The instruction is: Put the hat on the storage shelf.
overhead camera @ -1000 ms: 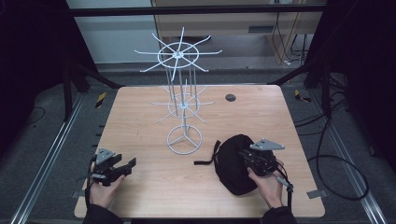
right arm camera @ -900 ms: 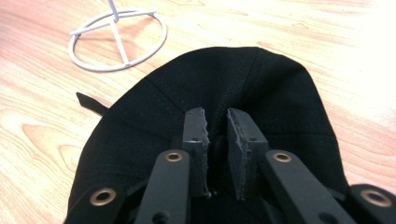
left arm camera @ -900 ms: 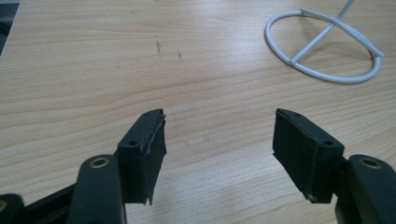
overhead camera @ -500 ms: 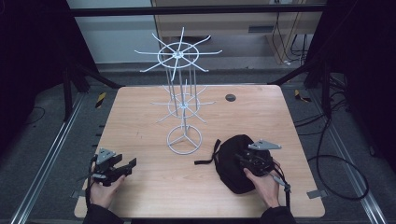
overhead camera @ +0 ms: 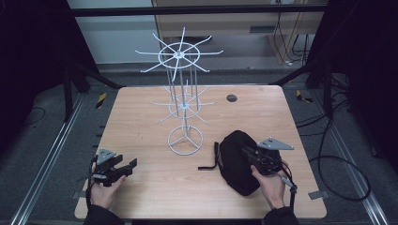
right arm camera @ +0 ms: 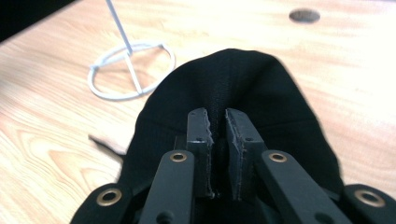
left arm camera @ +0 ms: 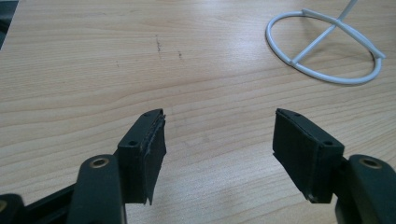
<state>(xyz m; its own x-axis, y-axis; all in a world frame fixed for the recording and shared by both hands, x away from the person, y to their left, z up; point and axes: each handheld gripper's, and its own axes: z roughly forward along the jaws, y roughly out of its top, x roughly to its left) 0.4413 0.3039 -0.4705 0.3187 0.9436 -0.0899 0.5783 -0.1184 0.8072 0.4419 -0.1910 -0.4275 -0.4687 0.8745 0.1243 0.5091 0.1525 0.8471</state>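
A black fabric cap [overhead camera: 237, 161] lies slumped on the wooden surface [overhead camera: 155, 187] near its front-right corner, crown bulging upward, a thin strap trailing leftward from it.

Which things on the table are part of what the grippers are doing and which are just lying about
In the job:
- black cap
- right gripper, pinching the cap

Lying about:
- white wire stand
- dark round spot on the table
- left gripper, open, idle
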